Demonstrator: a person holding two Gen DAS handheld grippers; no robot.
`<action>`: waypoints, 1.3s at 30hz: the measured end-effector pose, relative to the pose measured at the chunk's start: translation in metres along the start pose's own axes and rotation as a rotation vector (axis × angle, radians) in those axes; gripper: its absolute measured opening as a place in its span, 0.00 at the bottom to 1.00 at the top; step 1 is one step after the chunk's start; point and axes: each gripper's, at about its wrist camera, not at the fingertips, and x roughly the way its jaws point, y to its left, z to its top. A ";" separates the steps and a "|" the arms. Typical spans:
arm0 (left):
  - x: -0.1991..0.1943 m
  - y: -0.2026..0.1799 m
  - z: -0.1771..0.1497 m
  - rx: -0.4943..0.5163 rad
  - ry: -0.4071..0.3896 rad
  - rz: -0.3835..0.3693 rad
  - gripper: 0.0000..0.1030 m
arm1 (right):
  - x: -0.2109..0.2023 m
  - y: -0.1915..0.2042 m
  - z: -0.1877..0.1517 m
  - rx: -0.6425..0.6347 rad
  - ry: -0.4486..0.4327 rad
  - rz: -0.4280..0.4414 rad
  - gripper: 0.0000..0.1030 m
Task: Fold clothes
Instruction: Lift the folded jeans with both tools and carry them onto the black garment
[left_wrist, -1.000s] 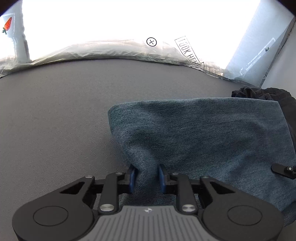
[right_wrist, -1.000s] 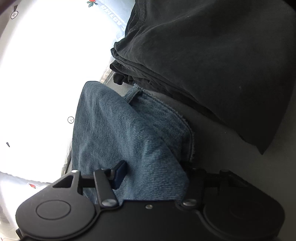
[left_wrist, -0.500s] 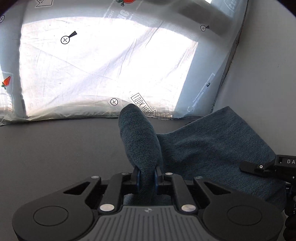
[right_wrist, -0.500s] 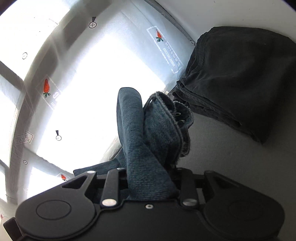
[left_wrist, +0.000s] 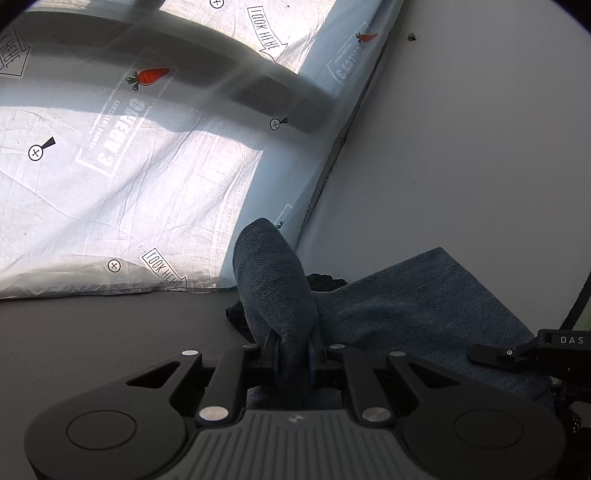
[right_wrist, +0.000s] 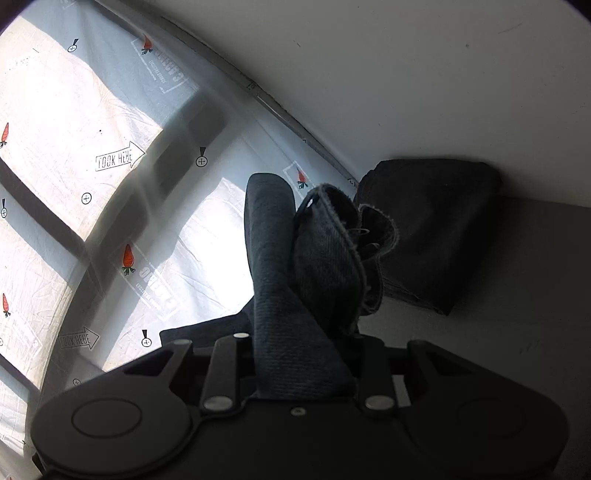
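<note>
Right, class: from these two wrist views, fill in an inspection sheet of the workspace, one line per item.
Surface: grey table, bare at left.
Job's things: blue denim garment, pinched in two places and held off the table.
Clutter: folded dark clothes stacked by the wall.
Grippers: left gripper shut on a denim fold; right gripper shut on bunched denim.
Cables: black cable at right edge.
Surroundings: printed carrot sheet over a bright window, white wall.

left hand-held gripper (left_wrist: 293, 356) | clamps denim garment (left_wrist: 424, 314) fold | above grey surface (left_wrist: 110, 332)
</note>
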 end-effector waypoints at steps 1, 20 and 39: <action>0.006 -0.009 0.002 0.008 0.000 -0.017 0.14 | 0.001 -0.005 0.008 0.001 -0.022 -0.009 0.28; 0.196 -0.130 0.081 0.219 0.036 -0.066 0.14 | 0.090 -0.158 0.102 0.621 -0.191 0.221 0.28; 0.482 -0.051 0.054 0.005 0.350 -0.126 0.14 | 0.254 -0.253 0.050 1.236 -0.358 0.247 0.29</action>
